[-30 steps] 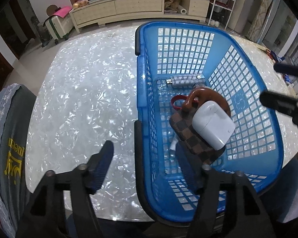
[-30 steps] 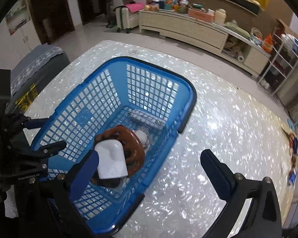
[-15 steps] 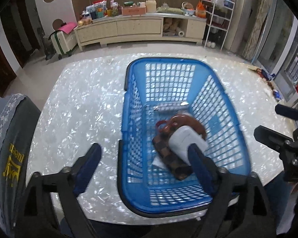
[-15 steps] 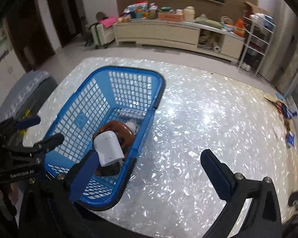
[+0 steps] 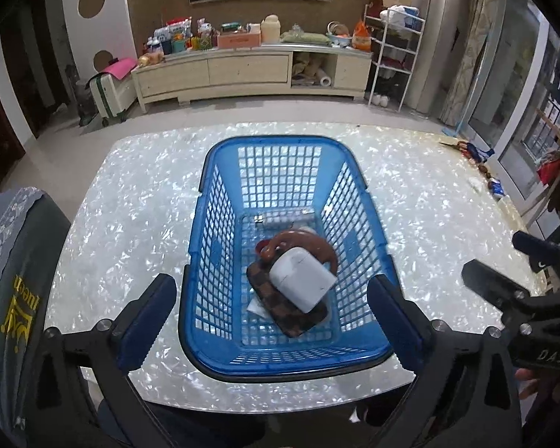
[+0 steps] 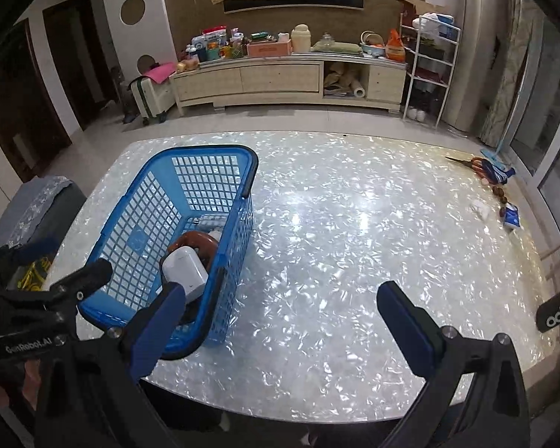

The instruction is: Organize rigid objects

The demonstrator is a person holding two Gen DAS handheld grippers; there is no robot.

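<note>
A blue plastic basket (image 5: pixel 220 201) stands on the pearly white table; it also shows at the left in the right wrist view (image 6: pixel 212 148). Inside lie a white earbud case (image 5: pixel 301 278) (image 6: pixel 184 268) on a brown checkered wallet (image 5: pixel 285 308), a brown ring-shaped object (image 5: pixel 310 240) and a clear flat box (image 5: pixel 283 218). My left gripper (image 5: pixel 272 317) is open and empty, held above the near end of the basket. My right gripper (image 6: pixel 280 321) is open and empty, above bare table to the right of the basket.
Scissors (image 6: pixel 478 164), a small white item (image 6: pixel 479 210) and a blue packet (image 6: pixel 511 218) lie at the table's far right edge. A grey chair (image 5: pixel 15 268) stands at the table's left. A long cabinet (image 5: pixel 250 71) lines the far wall.
Both grippers have pulled back and risen from the basket, so more of the table and room shows. The basket's contents have not moved.
</note>
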